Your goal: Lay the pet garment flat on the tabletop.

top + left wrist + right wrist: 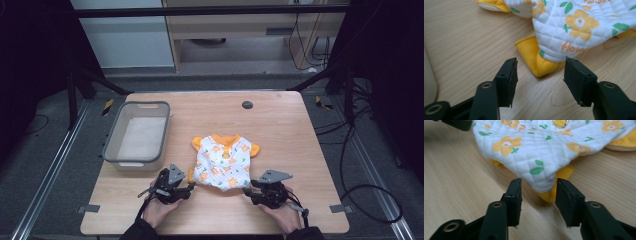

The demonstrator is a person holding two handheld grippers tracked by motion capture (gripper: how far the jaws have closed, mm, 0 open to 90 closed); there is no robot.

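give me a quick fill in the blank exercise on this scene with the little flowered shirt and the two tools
1. The flowered shirt has trim coloured ____.
2. The grey bin on the wooden table sits to the shirt's ____ in the high view.
3. The jaws of the left tool and the right tool each stand at a bottom ____ of the shirt.

Missing words: orange; left; corner

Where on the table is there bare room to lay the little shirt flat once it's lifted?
Widest bare wood lies right of the shirt, out to the table's right edge. A bare strip runs along the far edge around the dark round spot. The grey bin takes the left side. The near edge is crowded: left claw and right claw sit at the hem corners.
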